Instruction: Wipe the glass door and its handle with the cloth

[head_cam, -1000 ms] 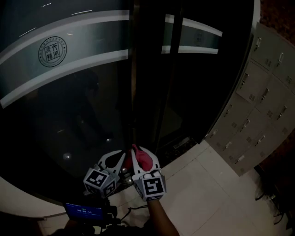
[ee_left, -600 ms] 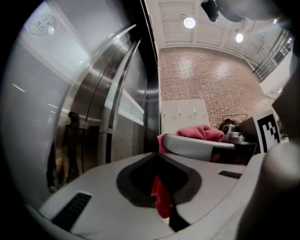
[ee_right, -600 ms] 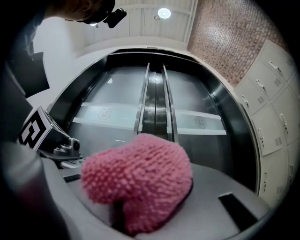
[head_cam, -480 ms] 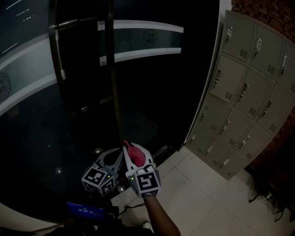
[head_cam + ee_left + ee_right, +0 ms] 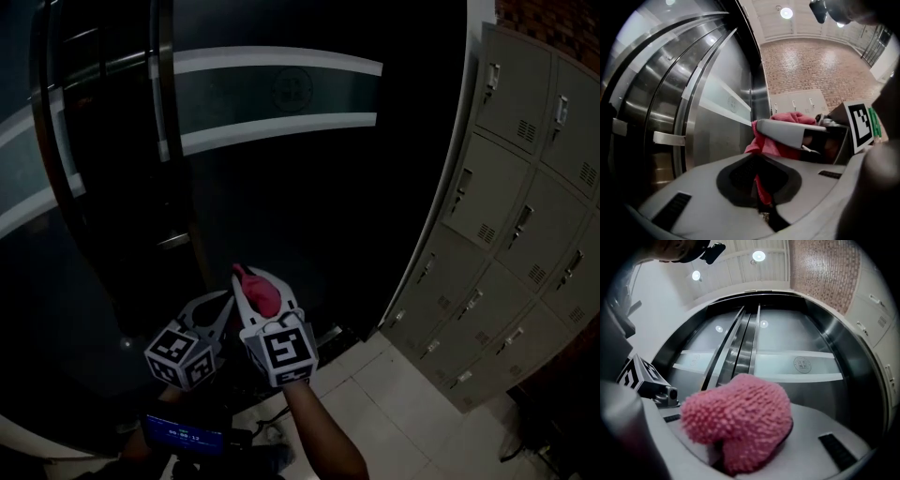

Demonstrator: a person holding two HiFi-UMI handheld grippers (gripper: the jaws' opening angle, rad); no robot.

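We face the dark glass door (image 5: 281, 206), which fills most of the head view and curves away under the wide lens. A pale frosted band (image 5: 234, 131) crosses it high up, with a round emblem (image 5: 292, 91) set in the band. To the right of the door stands a bank of grey lockers (image 5: 525, 216), their small handles catching a little light. Pale floor tiles (image 5: 384, 403) run from the foot of the lockers to the door's threshold. On the left part of the door a long upright handle (image 5: 166, 103) runs down the glass, a steel bar held off it by short brackets.

Low in the head view the two grippers sit side by side, just short of the glass and well below the frosted band. The right gripper (image 5: 255, 289) points up at the door with its jaws clamped on the cloth (image 5: 740, 418) — a pink, nubbly wad that bulges out above the jaws and hides their tips. It lies to the right of the handle and apart from it. The left gripper (image 5: 755, 165) lies just beside it on the left, its jaws drawn together to a thin slit. A red sliver shows in that slit, though we cannot tell whether cloth is caught there or only seen beyond. Below the grippers a small lit screen (image 5: 185, 435) glows blue.
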